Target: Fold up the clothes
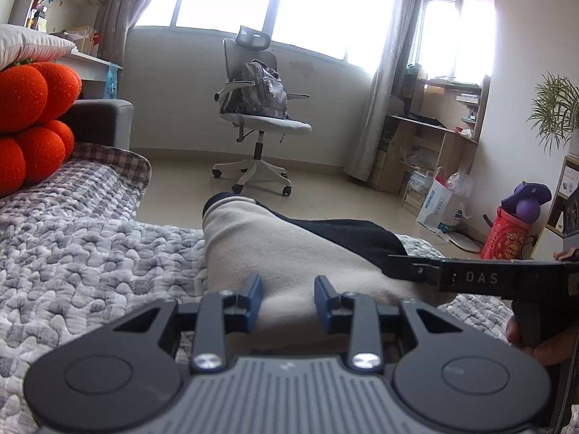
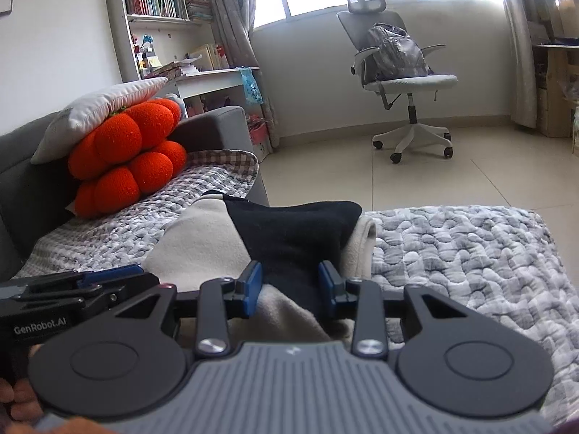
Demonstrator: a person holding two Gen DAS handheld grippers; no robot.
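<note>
Here, the beige-and-black garment [image 1: 289, 253] lies on the quilted sofa cover [image 1: 90, 260]; left gripper [image 1: 288, 302] and right gripper [image 2: 290, 289] hover over it, jaws apart.

Daylight floods in through the windows [image 1: 275, 3], which blow out to pure white and haze the curtains [image 1: 391, 72] beside them. Shadows on the floor [image 2: 434, 181] are soft and faint (no hard edges anywhere). Fisheye distortion bends straight lines near the borders, and the corners vignette to black.
</note>
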